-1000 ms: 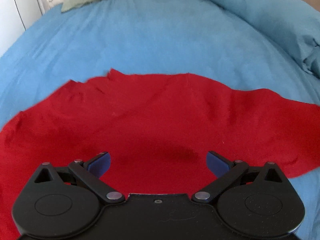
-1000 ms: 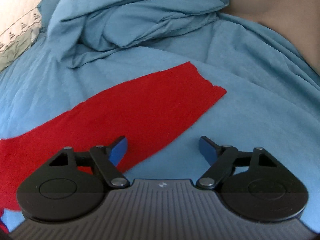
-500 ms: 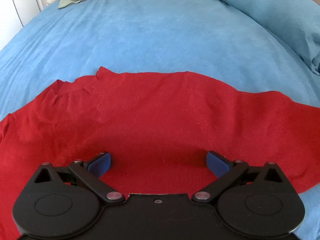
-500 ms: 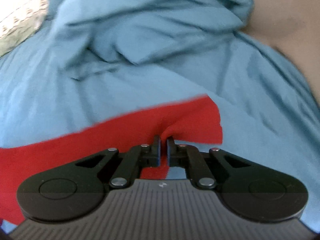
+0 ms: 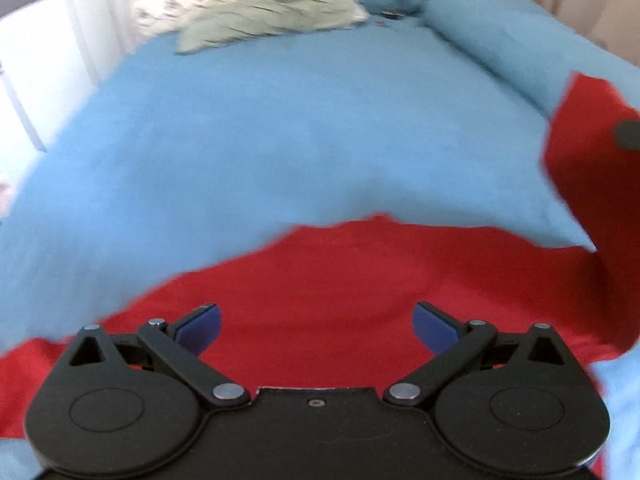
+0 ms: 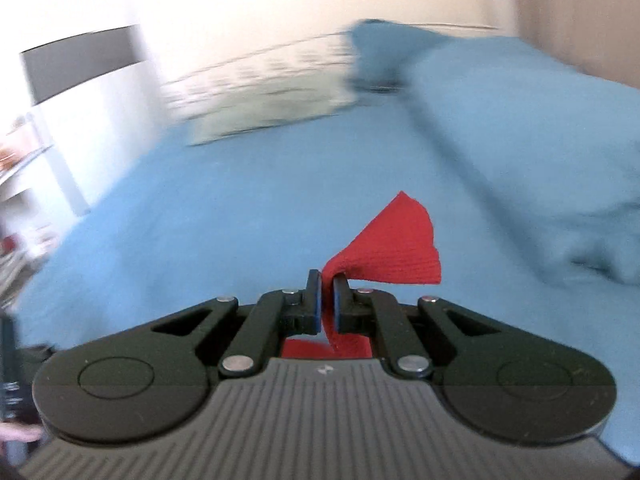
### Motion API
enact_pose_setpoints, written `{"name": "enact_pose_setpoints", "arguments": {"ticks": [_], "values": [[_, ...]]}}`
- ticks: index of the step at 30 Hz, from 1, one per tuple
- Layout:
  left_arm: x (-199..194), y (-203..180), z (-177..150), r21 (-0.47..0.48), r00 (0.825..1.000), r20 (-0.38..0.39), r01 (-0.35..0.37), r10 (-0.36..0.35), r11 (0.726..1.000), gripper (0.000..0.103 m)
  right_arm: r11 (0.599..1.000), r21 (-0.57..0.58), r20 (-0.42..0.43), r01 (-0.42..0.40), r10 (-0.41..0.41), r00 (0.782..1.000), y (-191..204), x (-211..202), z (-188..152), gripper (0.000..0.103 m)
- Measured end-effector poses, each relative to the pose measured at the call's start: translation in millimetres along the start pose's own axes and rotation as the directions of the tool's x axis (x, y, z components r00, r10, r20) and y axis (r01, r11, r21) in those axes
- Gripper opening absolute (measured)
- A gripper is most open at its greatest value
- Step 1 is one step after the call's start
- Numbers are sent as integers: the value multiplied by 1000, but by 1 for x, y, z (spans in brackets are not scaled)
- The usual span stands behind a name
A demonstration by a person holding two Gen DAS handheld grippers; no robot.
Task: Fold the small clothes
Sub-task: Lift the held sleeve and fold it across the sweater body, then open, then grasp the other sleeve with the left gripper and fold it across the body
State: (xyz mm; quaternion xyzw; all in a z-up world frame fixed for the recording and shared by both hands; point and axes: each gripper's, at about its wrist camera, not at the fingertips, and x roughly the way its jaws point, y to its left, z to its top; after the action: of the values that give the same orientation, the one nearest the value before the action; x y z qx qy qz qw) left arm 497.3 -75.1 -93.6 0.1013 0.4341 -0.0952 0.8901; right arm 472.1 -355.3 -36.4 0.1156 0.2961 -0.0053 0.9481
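Note:
A red garment (image 5: 340, 280) lies spread on a blue bed cover (image 5: 280, 128). My left gripper (image 5: 316, 326) is open and empty, its blue pads just above the garment's middle. At the right of the left wrist view one end of the garment (image 5: 580, 160) is lifted off the bed. My right gripper (image 6: 327, 300) is shut on that red end (image 6: 396, 248) and holds it in the air above the cover; the cloth sticks up and right from between the jaws.
A bunched blue duvet (image 6: 540, 140) lies along the right side of the bed. A pale green pillow (image 5: 272, 16) and a patterned one lie at the far end. White furniture (image 6: 92, 128) stands to the left.
My right gripper, shut on the red end, has lifted it high off the bed and swung toward the left. The left gripper has tilted up and stays open over the garment.

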Motion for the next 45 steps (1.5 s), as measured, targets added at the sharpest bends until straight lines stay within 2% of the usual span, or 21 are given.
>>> {"name": "enact_pose_setpoints", "arguments": {"ticks": [3,6,8,10,12,14,16,18,20,22,24,27,29,31,33,35,38,41,45], "values": [[4,41,-19,-14,996,-15,-90,90,996,103,990,-93,-44,-108,104,994,80,36,-31,21],[17,76,-44,-42,993,-61,-107,104,993,103,973,-167,-131,-158,136,982,139,77,-82,21],[24,93,-60,-73,991,-92,-101,94,992,103,957,-231,-203,-175,128,971,163,101,-118,21],[28,105,-73,-113,993,-110,-65,52,992,103,931,-313,-254,-189,110,961,180,116,-151,21],[30,111,-81,-157,994,-112,-16,-2,988,103,917,-342,-281,-207,110,953,190,118,-173,21],[32,114,-83,-182,993,-112,18,-39,983,103,906,-363,-299,-217,107,948,191,118,-184,22],[31,108,-82,-192,991,-113,52,-75,980,103,895,-382,-303,-230,114,946,190,114,-187,28],[30,102,-83,-201,987,-108,91,-115,975,103,885,-397,-312,-243,119,943,187,114,-183,64],[34,95,-80,-225,979,-110,141,-169,964,103,874,-417,-299,-250,128,946,190,107,-180,75],[38,86,-78,-252,970,-109,185,-218,950,101,863,-440,-297,-250,123,947,184,94,-177,75],[41,74,-75,-262,961,-112,218,-254,940,93,863,-444,-303,-242,109,947,178,84,-177,75],[51,59,-68,-289,959,-108,220,-260,932,91,865,-455,-306,-214,74,949,159,67,-180,75],[62,53,-64,-311,969,-105,182,-224,933,90,874,-443,-312,-199,58,948,145,60,-181,75],[71,49,-61,-324,979,-108,132,-176,937,84,888,-415,-323,-198,60,945,130,52,-182,75],[81,47,-64,-342,983,-127,86,-136,936,71,897,-396,-327,-196,62,943,118,44,-184,75],[81,47,-70,-334,987,-124,56,-103,941,64,904,-385,-327,-187,56,943,109,37,-185,75],[71,50,-80,-323,990,-120,31,-74,946,61,916,-356,-336,-185,60,940,93,29,-186,75],[61,58,-90,-367,989,-116,44,-93,929,60,923,-342,-343,-175,51,938,81,25,-188,75],[62,61,-94,-433,981,-93,114,-170,894,59,940,-303,-354,-155,40,934,65,23,-187,75]]}}
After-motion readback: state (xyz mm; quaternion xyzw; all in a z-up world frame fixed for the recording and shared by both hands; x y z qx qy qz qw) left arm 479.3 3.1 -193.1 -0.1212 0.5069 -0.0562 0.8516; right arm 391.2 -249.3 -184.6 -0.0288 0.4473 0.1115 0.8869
